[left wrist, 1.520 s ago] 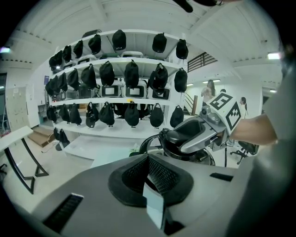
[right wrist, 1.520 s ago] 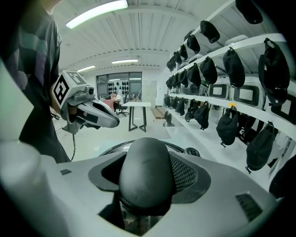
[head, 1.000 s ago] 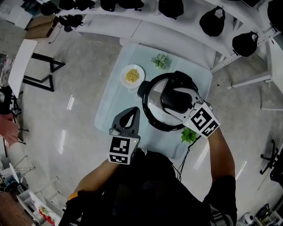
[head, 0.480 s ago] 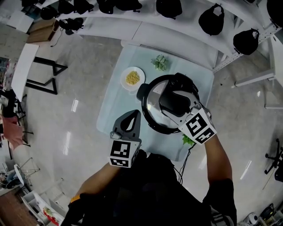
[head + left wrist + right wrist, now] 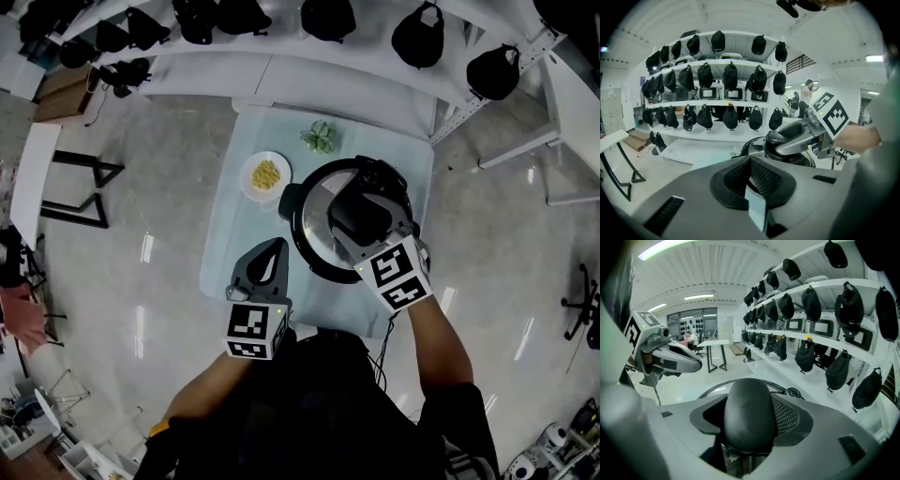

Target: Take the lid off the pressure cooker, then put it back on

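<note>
The pressure cooker [image 5: 302, 246] stands on the pale table [image 5: 230, 234], its steel lid [image 5: 315, 217] seated on the black rim. The lid's black handle [image 5: 352, 212] lies across the top. My right gripper [image 5: 358, 223] reaches in from the near right and is shut on that handle, which fills the space between its jaws as a rounded black handle [image 5: 750, 416] in the right gripper view. My left gripper [image 5: 276, 246] hovers over the table just left of the cooker, shut and holding nothing. In the left gripper view the cooker [image 5: 754, 145] sits ahead to the right.
A white plate [image 5: 265, 175] of yellow food and a small green plant [image 5: 319, 138] sit on the table's far side. White shelves [image 5: 309, 47] hung with black bags run behind it. A cable [image 5: 389, 328] drops off the near edge.
The right gripper, still on the handle, has swung a little towards me and to the left around the lid. The left gripper has hardly moved. The head view shifted.
</note>
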A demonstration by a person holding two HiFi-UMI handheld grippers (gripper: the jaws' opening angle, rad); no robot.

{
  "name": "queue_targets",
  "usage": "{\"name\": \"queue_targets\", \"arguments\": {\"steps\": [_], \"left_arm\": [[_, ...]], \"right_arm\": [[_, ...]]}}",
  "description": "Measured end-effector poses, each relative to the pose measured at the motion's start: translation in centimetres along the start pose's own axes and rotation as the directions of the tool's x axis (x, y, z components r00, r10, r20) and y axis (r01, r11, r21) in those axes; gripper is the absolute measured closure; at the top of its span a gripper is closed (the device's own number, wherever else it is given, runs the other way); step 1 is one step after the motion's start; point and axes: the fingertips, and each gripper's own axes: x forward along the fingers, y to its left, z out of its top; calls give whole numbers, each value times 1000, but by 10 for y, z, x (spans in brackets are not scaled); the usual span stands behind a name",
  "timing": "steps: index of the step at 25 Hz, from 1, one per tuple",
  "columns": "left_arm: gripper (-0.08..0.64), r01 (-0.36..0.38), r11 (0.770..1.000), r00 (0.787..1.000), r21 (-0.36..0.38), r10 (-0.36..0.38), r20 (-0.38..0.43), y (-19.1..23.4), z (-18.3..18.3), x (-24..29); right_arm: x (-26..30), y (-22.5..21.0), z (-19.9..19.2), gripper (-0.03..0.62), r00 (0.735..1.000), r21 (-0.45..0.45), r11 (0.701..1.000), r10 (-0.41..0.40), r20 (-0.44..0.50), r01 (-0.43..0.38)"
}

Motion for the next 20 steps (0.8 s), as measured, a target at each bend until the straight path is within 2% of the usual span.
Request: {"name": "queue_targets", "arguments": {"steps": [3, 5, 7, 12, 20], "left_arm": [[552, 22, 1000, 999, 3, -22, 26, 4, 8, 0], [552, 32, 999, 999, 4, -32, 42, 4, 14, 0], [554, 41, 999, 998, 4, -42, 51, 3, 17, -1], [552, 60, 998, 996, 5, -61, 72, 5, 26, -5], [552, 69, 998, 992, 14, -70, 108, 15, 36, -23]], "right_arm": [[-6, -7, 10, 299, 997, 109, 991, -75, 24, 72], [-12, -14, 19, 299, 992, 141, 983, -123, 39, 116], [-19, -16, 25, 299, 988, 138, 980, -150, 45, 142], [-33, -7, 34, 299, 985, 60, 984, -172, 18, 170], [-41, 21, 48, 298, 984, 74, 982, -177, 32, 174]]}}
